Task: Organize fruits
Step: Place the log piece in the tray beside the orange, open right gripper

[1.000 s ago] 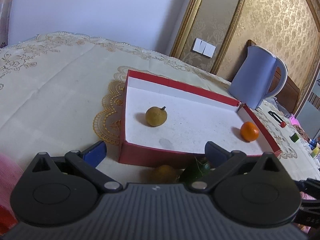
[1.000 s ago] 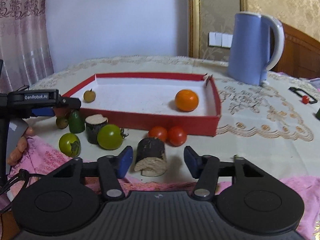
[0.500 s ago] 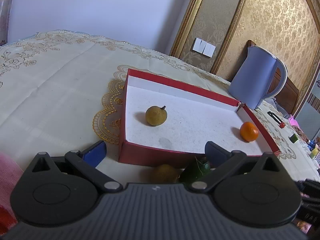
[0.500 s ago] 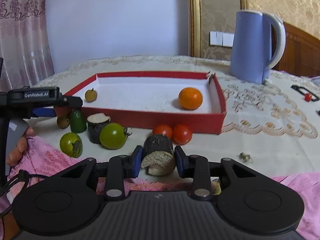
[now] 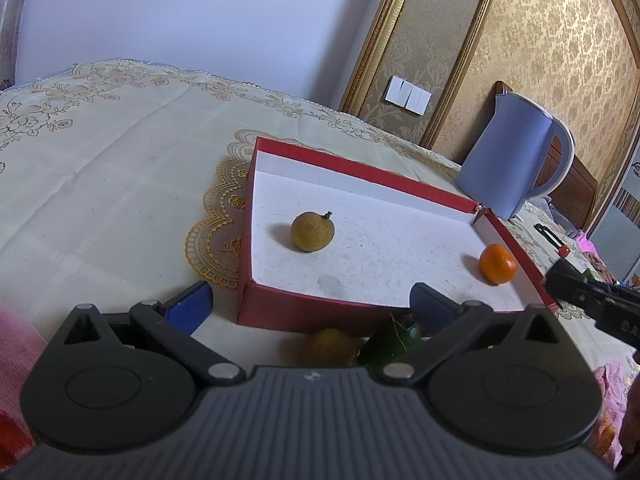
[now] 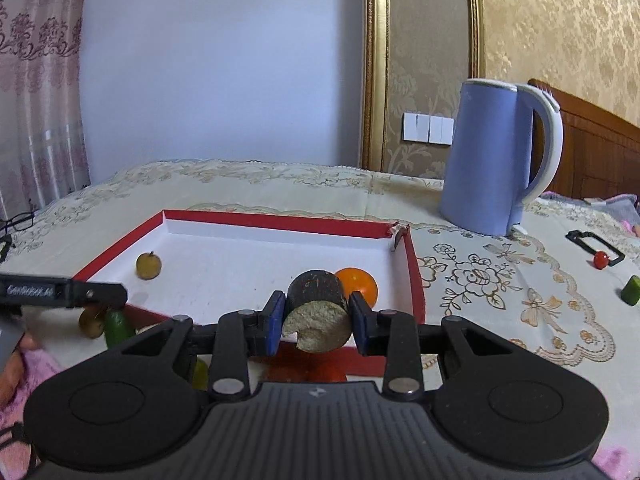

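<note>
A red tray (image 6: 414, 280) with a white floor holds a yellow-brown round fruit (image 6: 148, 265) at its left and an orange (image 6: 362, 282) at its right. My right gripper (image 6: 316, 320) is shut on a dark-skinned cut fruit piece (image 6: 318, 314) and holds it raised over the tray's near edge. My left gripper (image 5: 308, 302) is open and empty, low in front of the tray's near left corner (image 5: 246, 304). A brown fruit (image 5: 330, 346) and a green fruit (image 5: 394, 342) lie on the cloth between its fingers. The tray's fruit (image 5: 311, 231) and orange (image 5: 497, 263) show there too.
A blue kettle (image 6: 494, 160) stands behind the tray's right corner. Red tomatoes (image 6: 304, 364) lie under my right gripper, mostly hidden. A small red ball (image 6: 600, 259) and a green piece (image 6: 632, 290) lie at the far right. Pink cloth (image 6: 36, 364) covers the near edge.
My right gripper closed on the cut fruit piece and lifted it from the cloth up over the tray's near edge. My left gripper has stayed in place, open.
</note>
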Demonstrator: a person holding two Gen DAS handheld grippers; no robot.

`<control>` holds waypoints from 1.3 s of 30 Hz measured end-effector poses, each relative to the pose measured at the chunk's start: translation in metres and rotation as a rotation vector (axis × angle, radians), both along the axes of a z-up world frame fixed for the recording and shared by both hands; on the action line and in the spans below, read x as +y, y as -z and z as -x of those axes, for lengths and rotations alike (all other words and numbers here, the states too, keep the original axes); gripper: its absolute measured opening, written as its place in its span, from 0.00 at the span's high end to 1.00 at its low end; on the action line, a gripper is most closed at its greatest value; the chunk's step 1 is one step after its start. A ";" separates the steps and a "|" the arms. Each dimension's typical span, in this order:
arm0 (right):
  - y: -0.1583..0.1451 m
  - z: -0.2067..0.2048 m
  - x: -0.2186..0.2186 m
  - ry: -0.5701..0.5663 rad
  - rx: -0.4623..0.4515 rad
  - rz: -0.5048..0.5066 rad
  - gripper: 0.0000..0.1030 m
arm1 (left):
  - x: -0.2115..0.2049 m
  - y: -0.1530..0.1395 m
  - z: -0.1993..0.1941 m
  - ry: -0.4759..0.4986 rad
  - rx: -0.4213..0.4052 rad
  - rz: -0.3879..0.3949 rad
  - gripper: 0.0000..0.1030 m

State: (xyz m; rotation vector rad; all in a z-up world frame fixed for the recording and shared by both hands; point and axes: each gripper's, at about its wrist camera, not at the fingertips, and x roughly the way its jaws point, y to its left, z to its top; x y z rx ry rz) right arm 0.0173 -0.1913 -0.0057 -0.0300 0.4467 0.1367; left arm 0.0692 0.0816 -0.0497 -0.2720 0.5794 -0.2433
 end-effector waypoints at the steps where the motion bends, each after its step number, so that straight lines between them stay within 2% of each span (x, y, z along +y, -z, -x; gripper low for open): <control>1: 0.001 -0.003 0.001 -0.001 0.001 0.002 0.67 | 0.000 0.000 0.000 0.000 0.000 0.000 0.00; 17: 0.023 -0.070 0.036 -0.054 0.175 0.039 0.67 | -0.002 0.000 0.001 -0.001 0.000 0.004 0.00; 23: 0.031 -0.077 0.034 -0.051 0.208 0.023 0.67 | -0.001 0.000 0.001 -0.001 0.000 0.004 0.00; 25: 0.032 -0.077 0.031 -0.050 0.214 0.003 0.64 | -0.001 0.000 0.001 -0.001 0.000 0.004 0.00; 26: 0.031 -0.077 0.030 -0.058 0.216 -0.010 0.59 | -0.001 0.000 0.000 -0.001 0.000 0.004 0.00; 31: 0.011 -0.042 0.017 -0.045 0.126 -0.013 0.37 | -0.001 0.000 0.000 0.000 0.001 0.004 0.00; 36: 0.008 0.006 -0.011 0.021 0.058 0.061 0.36 | -0.001 0.000 0.000 0.000 0.001 0.004 0.00; 39: 0.015 0.020 -0.037 0.111 0.063 0.029 0.36 | -0.001 0.000 0.000 0.000 0.001 0.004 0.00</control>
